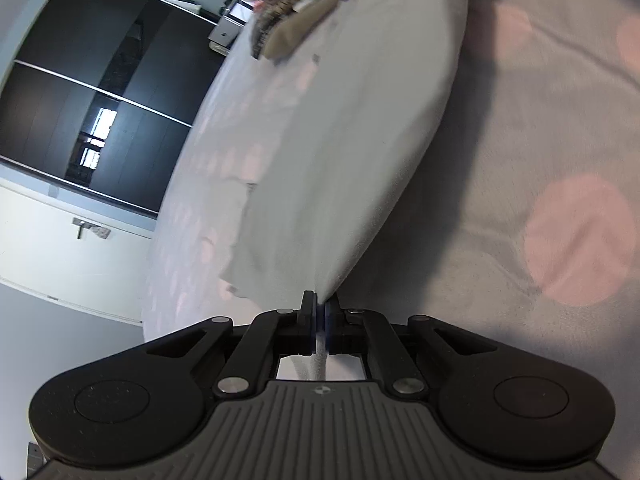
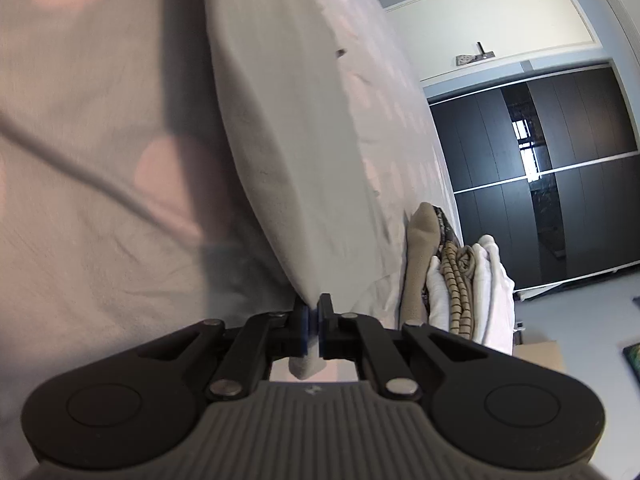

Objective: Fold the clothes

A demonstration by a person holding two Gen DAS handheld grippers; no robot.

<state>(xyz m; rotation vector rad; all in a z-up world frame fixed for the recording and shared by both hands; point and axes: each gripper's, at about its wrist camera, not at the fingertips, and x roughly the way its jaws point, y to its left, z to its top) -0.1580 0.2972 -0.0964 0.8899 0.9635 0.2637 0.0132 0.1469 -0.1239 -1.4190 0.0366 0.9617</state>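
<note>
The pale grey garment (image 1: 340, 140) is motion-blurred in both views, so no telling what kind of clothing it is. Its pinched corner disappears between the left hand-held gripper (image 1: 320, 312) pads. The clothes pile (image 1: 288, 4) gets cut off at the top edge, and the wardrobe (image 2: 560, 168) reflection is too murky to read.

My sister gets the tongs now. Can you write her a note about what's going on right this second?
Left tongs: shut on one corner of the pale grey garment.
Right tongs: shut on another corner of the same garment, which is lifted above the bedspread with pink dots.
Pile of clothes: at the edge of the bed, looks already folded.
Done: garment picked up and stretched between both tongs.
Left: lay it down, fold it, probably add it to the pile.
</note>
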